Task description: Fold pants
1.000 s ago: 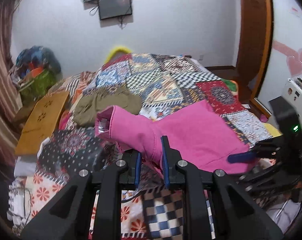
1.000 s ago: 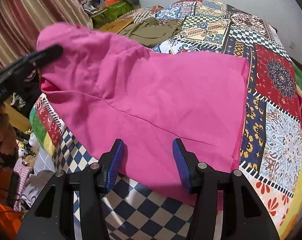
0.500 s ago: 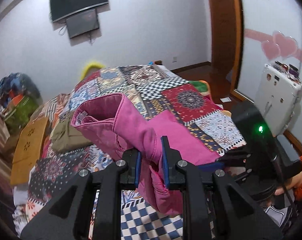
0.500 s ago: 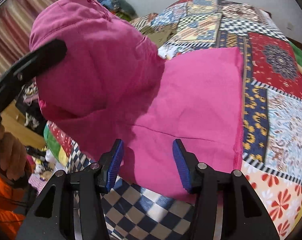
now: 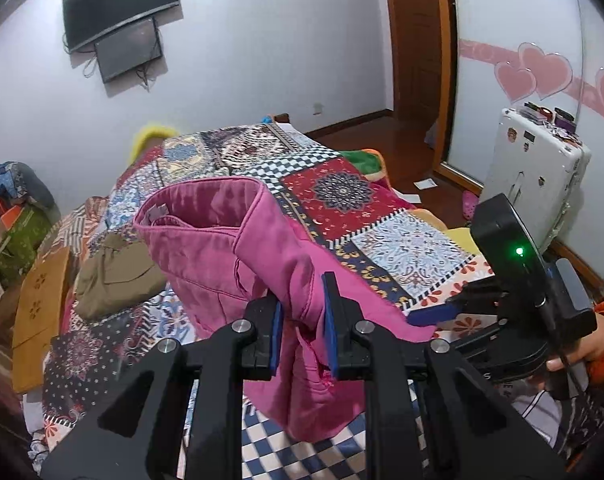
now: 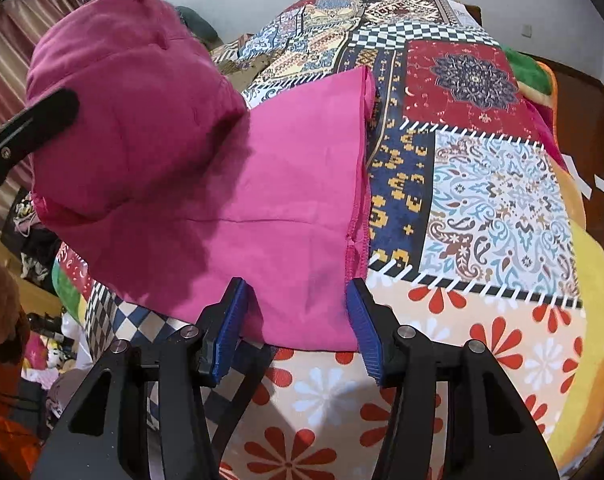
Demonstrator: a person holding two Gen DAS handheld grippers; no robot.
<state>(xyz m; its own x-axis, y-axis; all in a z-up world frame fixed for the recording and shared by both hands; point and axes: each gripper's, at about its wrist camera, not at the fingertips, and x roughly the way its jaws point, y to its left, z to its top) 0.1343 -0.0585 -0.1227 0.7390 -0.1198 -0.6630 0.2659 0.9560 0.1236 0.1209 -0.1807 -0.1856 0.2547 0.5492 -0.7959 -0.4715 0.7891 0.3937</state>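
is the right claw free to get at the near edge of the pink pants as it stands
Probably yes. The right claw is open with the near edge of the pink pants lying between its pads, nothing in the way. The left claw holds up the waist end well off to the side.

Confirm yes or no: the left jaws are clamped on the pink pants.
Yes, the left gripper pinches a bunched fold of the pink pants, lifting it off the quilt.

white wall (image 5: 262, 40), wall-mounted TV (image 5: 120, 2), wooden door (image 5: 415, 36)
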